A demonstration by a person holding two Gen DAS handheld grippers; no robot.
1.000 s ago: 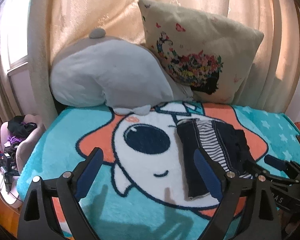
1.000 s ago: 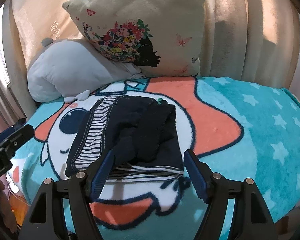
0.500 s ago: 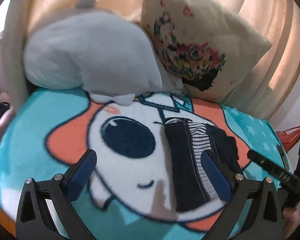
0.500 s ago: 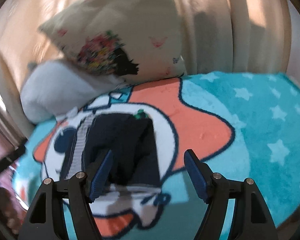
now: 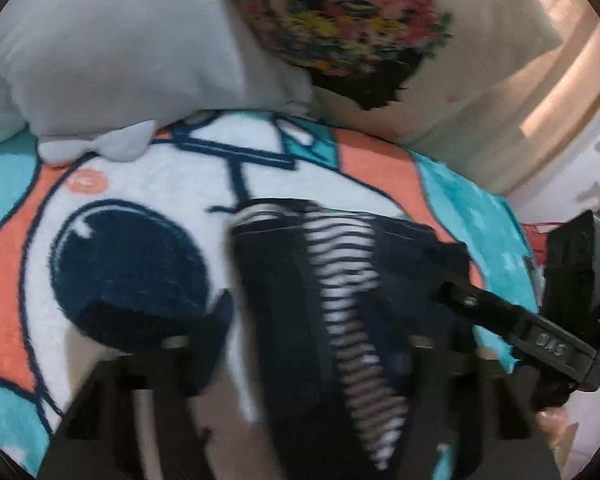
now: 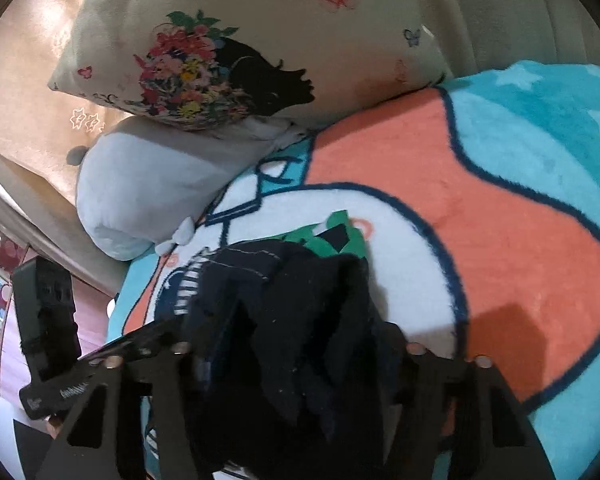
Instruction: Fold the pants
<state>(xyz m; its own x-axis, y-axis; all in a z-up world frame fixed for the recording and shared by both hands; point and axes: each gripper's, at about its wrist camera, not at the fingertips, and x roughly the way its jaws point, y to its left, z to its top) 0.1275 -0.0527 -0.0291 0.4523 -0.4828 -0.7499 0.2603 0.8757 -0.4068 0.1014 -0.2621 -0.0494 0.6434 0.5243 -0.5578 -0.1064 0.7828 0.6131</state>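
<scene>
The dark navy pants (image 5: 284,300) with a striped lining (image 5: 352,320) lie folded on the cartoon blanket (image 5: 148,184). My left gripper (image 5: 316,332) is open and low over their near end, its fingers on either side of the fabric. The pants also fill the right wrist view (image 6: 300,320). My right gripper (image 6: 296,360) is open, its fingers astride the bunched dark cloth. It also shows at the pants' right edge in the left wrist view (image 5: 512,320). The left gripper shows at the left in the right wrist view (image 6: 84,364).
A grey plush cushion (image 5: 132,44) and a floral pillow (image 5: 364,28) lean against the curtain behind the blanket. In the right wrist view the pillow (image 6: 236,52) and plush (image 6: 148,184) sit at the back; the blanket's orange and teal part (image 6: 520,208) lies to the right.
Both grippers have moved forward and down onto the pants, which now fill the lower middle of both views. Both stay open.
</scene>
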